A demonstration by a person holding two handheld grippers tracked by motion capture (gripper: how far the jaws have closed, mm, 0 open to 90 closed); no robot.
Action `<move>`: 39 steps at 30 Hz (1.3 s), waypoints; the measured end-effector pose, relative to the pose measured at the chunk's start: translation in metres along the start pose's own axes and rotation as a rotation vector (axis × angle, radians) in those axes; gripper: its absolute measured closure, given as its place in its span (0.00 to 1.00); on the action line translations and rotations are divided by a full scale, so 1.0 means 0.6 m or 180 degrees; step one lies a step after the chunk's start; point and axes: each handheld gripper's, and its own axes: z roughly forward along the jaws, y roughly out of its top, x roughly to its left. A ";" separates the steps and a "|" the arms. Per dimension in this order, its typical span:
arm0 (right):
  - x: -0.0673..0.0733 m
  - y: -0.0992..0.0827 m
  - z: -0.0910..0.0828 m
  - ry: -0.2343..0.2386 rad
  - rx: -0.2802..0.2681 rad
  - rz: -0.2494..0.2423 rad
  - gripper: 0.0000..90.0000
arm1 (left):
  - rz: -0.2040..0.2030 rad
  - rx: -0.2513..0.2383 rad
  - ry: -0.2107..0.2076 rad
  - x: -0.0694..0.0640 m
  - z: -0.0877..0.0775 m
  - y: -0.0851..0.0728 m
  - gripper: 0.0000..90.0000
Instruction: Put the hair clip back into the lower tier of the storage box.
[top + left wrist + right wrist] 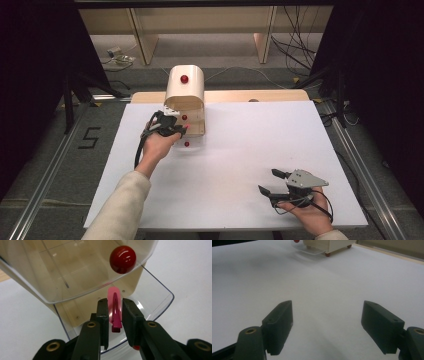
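Two grippers are working over the white counter (240, 165), and we are starting with the nearer one. Our right gripper (272, 181) is idling low at the near right, its jaws spread wide with nothing between them; in the right gripper view bare counter is showing in the gap.

Farther in, our left gripper (112, 315) is reaching up to the front of a small bread-bin-shaped wooden box (186, 92) standing at the far middle of the counter. Its jaws are standing almost together on either side of a pink hair clip (114, 311). We are judging them to be pinching it, though a sliver of gap on each side is leaving that a little uncertain. The clip is hanging over the clear plastic tray (160, 298) that is jutting from the box's open mouth, just below the raised clear roll-up lid and its red ball knob (123, 259).

We are reckoning the clip to be light, thin and stiff, with a smooth, slippery plastic face and a sprung metal spine. It is likely to twist or squirt out if squeezed at the tip, so we are favouring a hold across the flat sides near the hinged end, as the jaws are placed now.

Beyond the box, another red knob (184, 79) is showing on its curved top.
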 end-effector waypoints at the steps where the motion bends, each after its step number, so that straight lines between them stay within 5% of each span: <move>1: 0.000 0.000 0.000 0.0001 -0.0001 -0.0001 0.29 | 0.0001 0.0017 -0.0011 -0.001 0.001 0.001 0.84; 10: 0.000 0.000 0.000 0.0008 -0.0006 0.0003 0.29 | 0.0064 -0.0021 -0.0011 -0.007 0.011 0.004 0.83; 15: 0.000 0.000 -0.001 0.0007 -0.0005 0.0008 0.29 | 0.0092 -0.0067 0.0020 -0.010 0.010 0.003 0.74; 31: 0.001 0.000 0.000 0.0007 0.0008 -0.0009 0.29 | 0.0063 -0.0197 -0.0046 -0.012 -0.048 -0.004 0.54; 39: 0.001 0.000 0.000 0.0009 -0.0009 0.0000 0.29 | 0.0044 -0.0280 0.0026 -0.008 -0.066 -0.013 0.44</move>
